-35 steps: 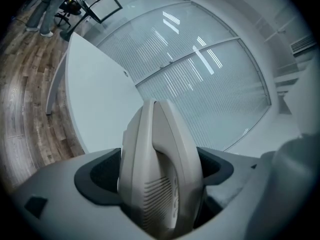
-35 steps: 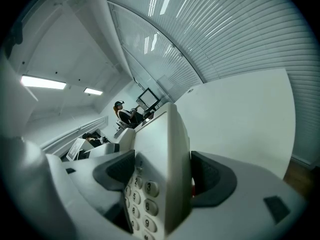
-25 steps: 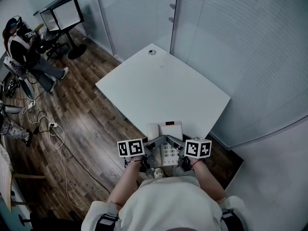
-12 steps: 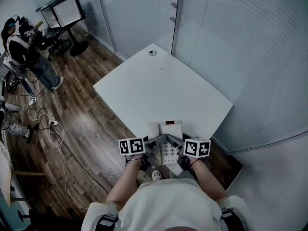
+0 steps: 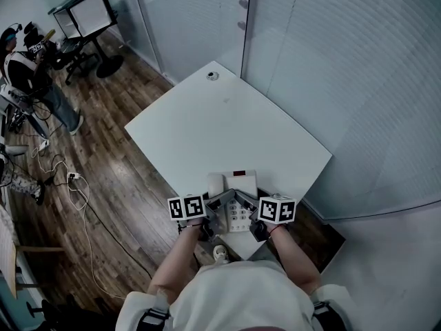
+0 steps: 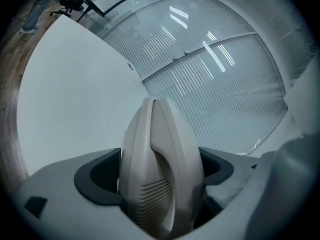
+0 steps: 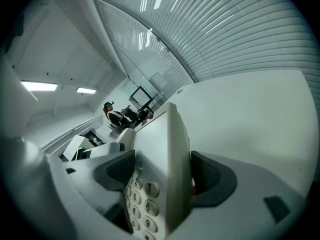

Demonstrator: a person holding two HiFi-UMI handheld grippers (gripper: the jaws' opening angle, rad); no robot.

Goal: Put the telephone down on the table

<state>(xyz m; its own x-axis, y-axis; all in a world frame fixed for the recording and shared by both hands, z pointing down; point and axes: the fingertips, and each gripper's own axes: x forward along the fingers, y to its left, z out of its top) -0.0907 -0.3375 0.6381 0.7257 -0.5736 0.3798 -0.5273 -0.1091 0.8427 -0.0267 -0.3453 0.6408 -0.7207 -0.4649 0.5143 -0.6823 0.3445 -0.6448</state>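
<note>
the telephone (image 5: 238,183) is at the near corner of the table (image 5: 227,123).

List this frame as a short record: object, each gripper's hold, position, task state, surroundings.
object: telephone, light-coloured, handset seated on its base
left gripper: fingers shut on the handset side
right gripper: fingers shut on the keypad side
position: at the near edge of the white table; contact with the tabletop cannot be told
task state: telephone not yet released
surroundings: round fitting at the table's far corner; person far left
</note>
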